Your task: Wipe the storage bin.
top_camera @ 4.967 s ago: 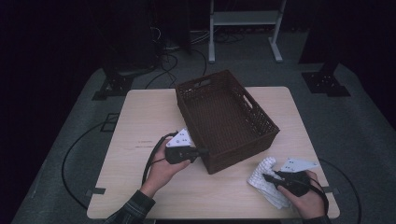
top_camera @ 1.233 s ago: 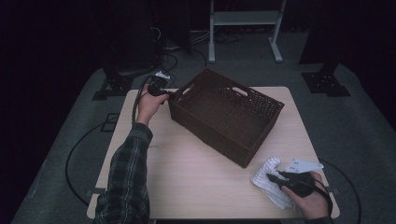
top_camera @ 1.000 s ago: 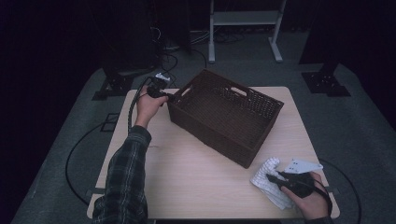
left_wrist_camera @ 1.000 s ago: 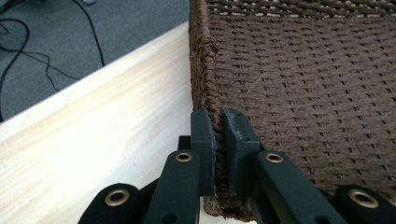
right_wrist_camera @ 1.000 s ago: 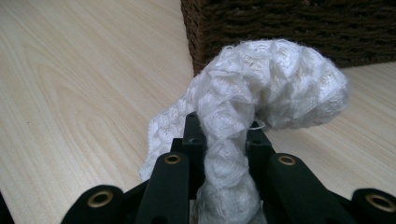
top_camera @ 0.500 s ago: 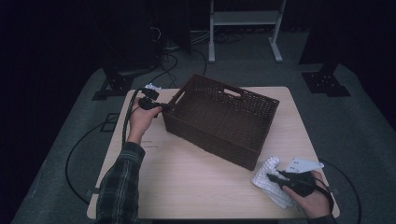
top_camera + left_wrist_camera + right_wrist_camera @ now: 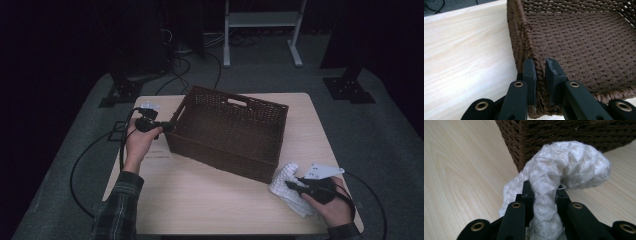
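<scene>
At about nine o'clock on the table, the left gripper had its jaws closed on the rim of the brown woven basket. In the left gripper view the two black pads stood one on each side of the braided edge, one outside the wall and one inside, so the pinch sat near a corner of the wall. That looked like a hold chosen for dragging or turning the basket rather than lifting it, since the base rested flat on the wood and the hand lay low beside it.

The basket itself sat near the table's centre, skewed, with its long sides running from ten o'clock towards four o'clock and nothing visible inside.

At roughly four o'clock, just off the basket's near corner, the right gripper was clamped on a white knitted cloth. The right gripper view showed the fabric bunched between the jaws and curling up over them, its loose end drooping to the table close to the basket wall. Held so near, the cloth seemed ready to go in once the basket was positioned.
</scene>
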